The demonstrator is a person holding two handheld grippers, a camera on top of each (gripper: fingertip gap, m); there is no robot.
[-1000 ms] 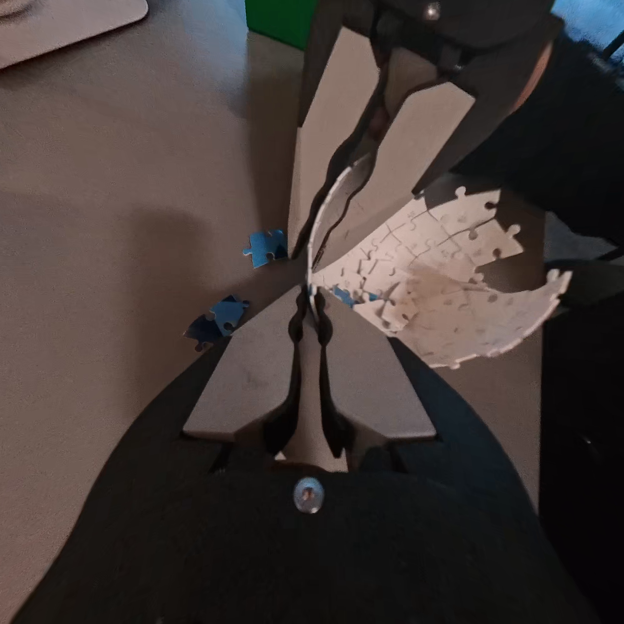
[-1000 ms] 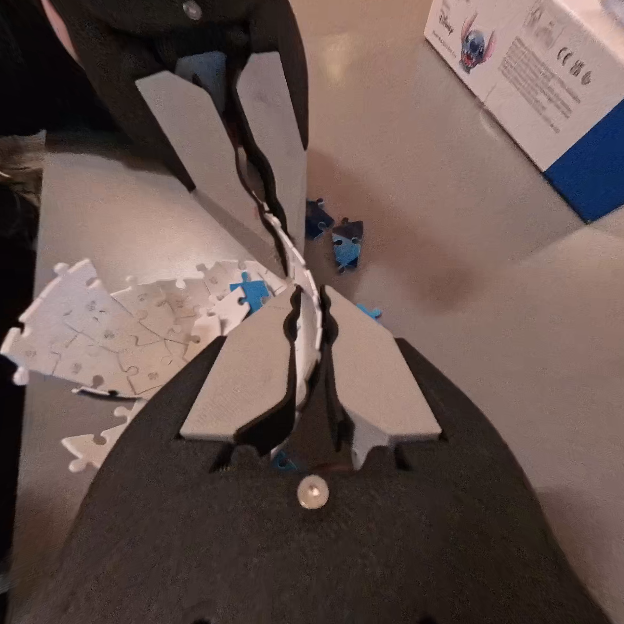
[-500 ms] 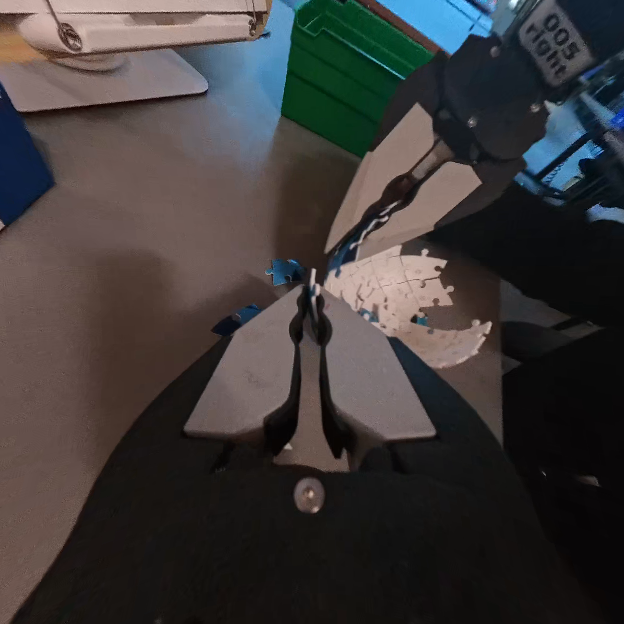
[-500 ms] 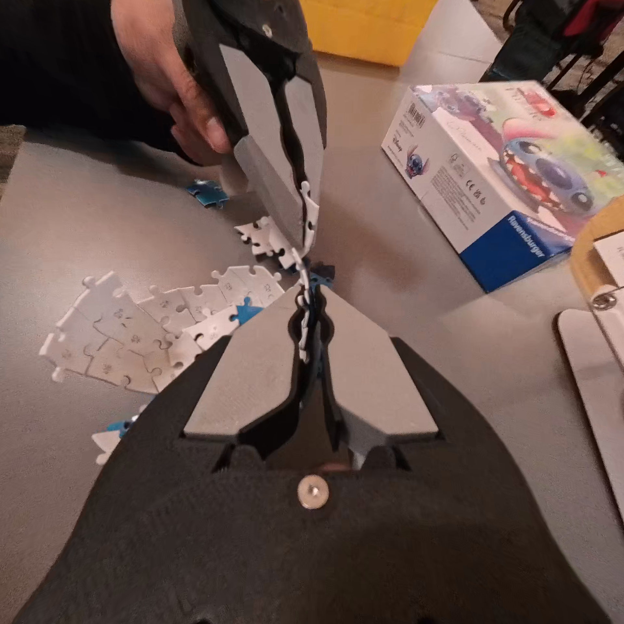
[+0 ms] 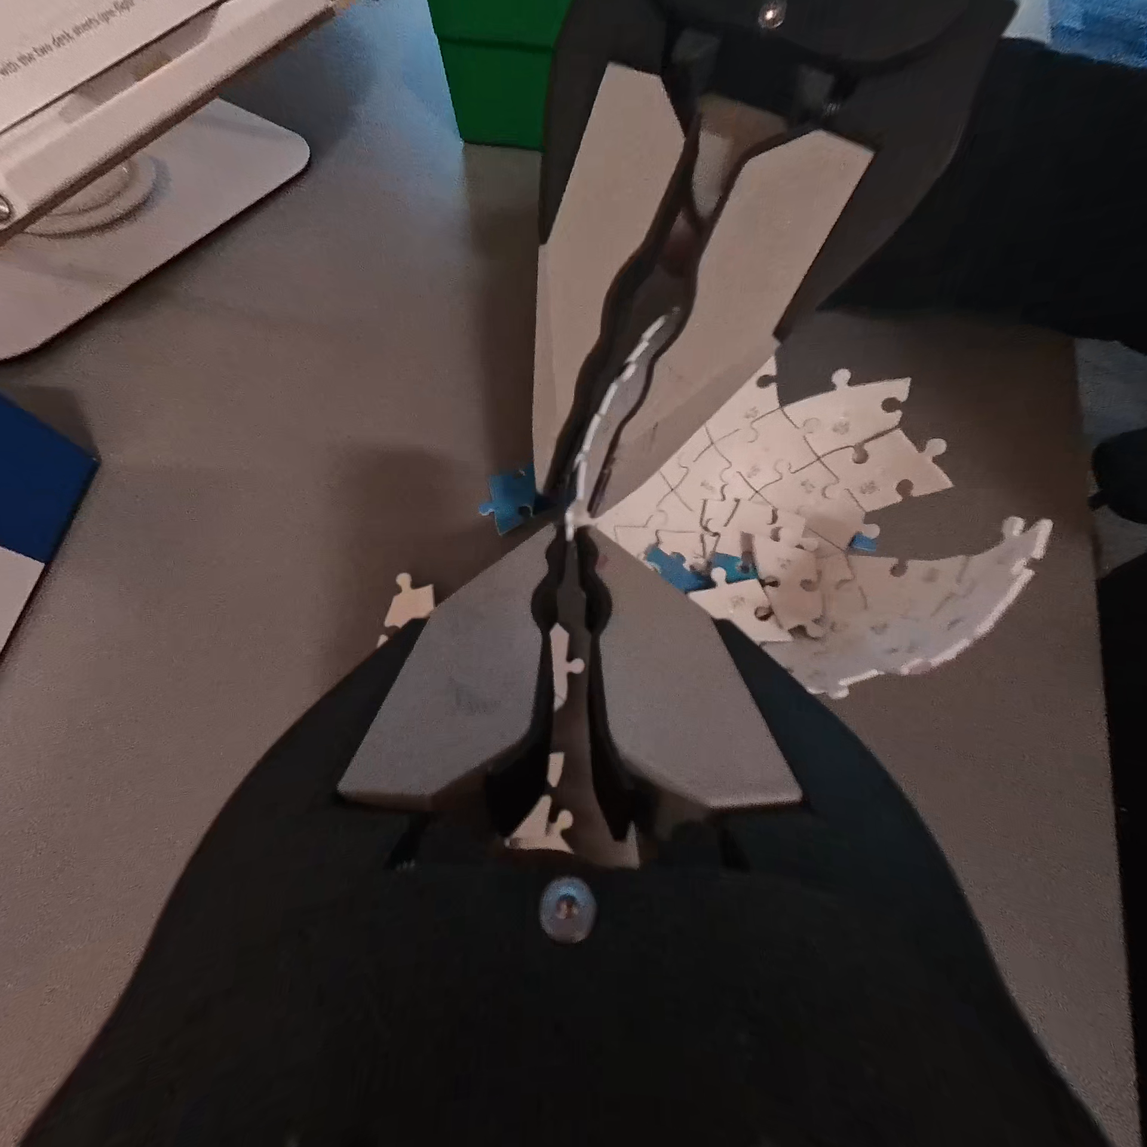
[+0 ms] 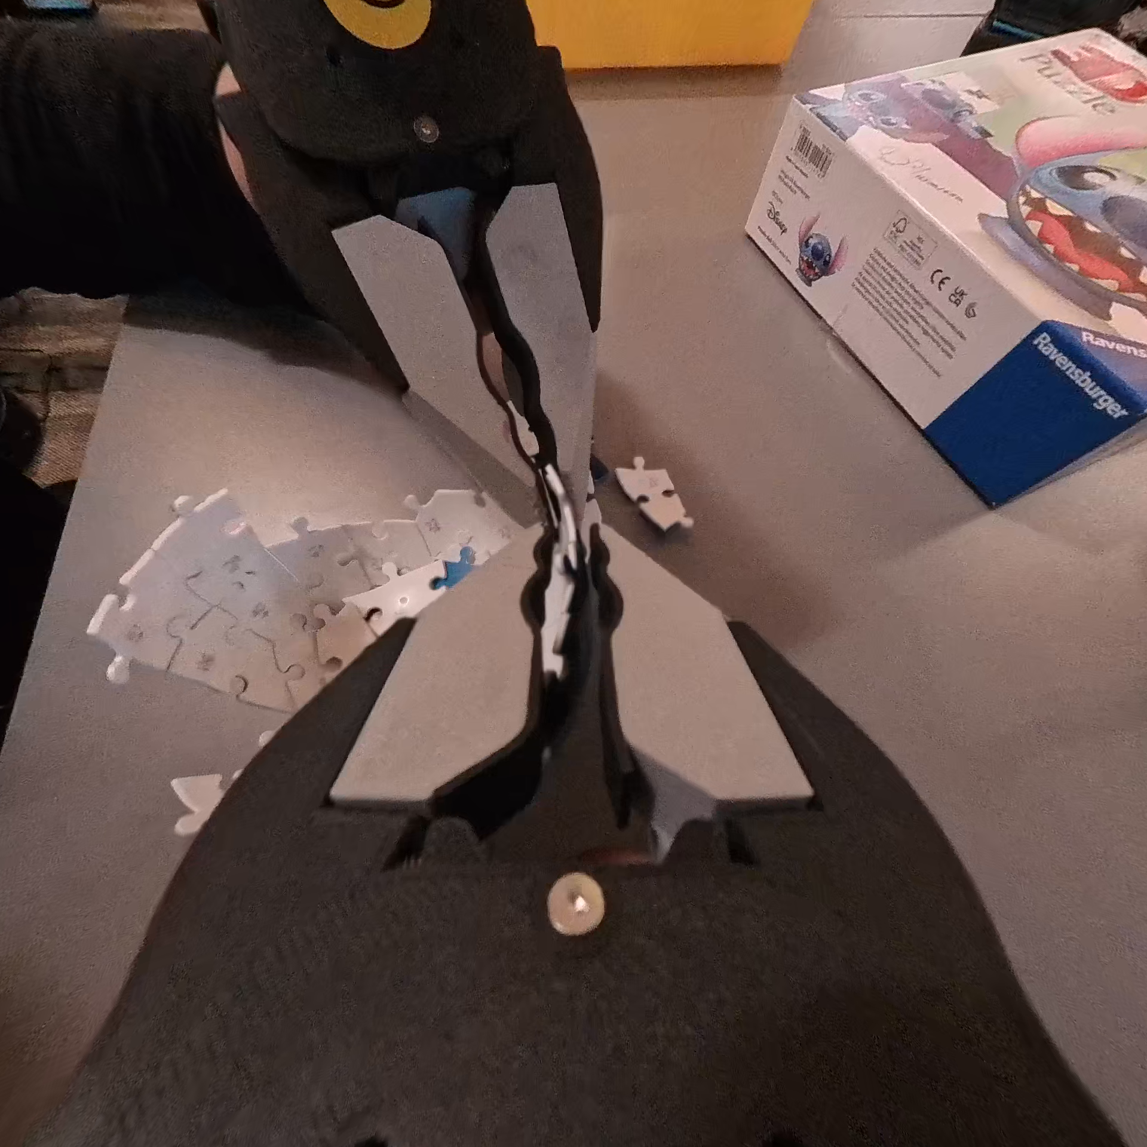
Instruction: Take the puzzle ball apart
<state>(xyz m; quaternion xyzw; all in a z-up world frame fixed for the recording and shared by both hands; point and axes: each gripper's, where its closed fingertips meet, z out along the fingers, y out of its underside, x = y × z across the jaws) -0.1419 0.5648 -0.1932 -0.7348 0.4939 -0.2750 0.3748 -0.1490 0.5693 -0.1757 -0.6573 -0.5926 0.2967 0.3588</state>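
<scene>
Both pairs of jaws are closed down thin, tip to tip above the grey table [image 6: 807, 620]. The left gripper [image 5: 570, 539] is pinched shut on the edge of a white puzzle piece, only a sliver of it showing at the tips in its own view; from the other side that piece [image 6: 520, 434] shows as a white edge caught between its dark pads. The right gripper [image 6: 568, 534] has its jaws a little apart, clamped on a curved strip of joined white pieces [image 6: 558, 620] seen edge-on, which runs up between its fingers and out past the tips to meet the left gripper's piece. From the left view the same strip [image 5: 611, 403] sits inside the right gripper's long grey fingers [image 5: 776, 248].

Just beneath the meeting tips, a loose blue piece [image 5: 510, 498] lies on the table, and a pair of joined white pieces [image 6: 653, 500] lies just beside the left gripper's tip. To one side is a fan of assembled white pieces, blank side up [image 5: 825, 472], with blue pieces [image 5: 673, 568] poking from under it.

Farther back stand a printed puzzle box [image 6: 968, 248], a yellow bin [image 6: 670, 31], a green bin [image 5: 496, 74] and a white stand base [image 5: 155, 205].
</scene>
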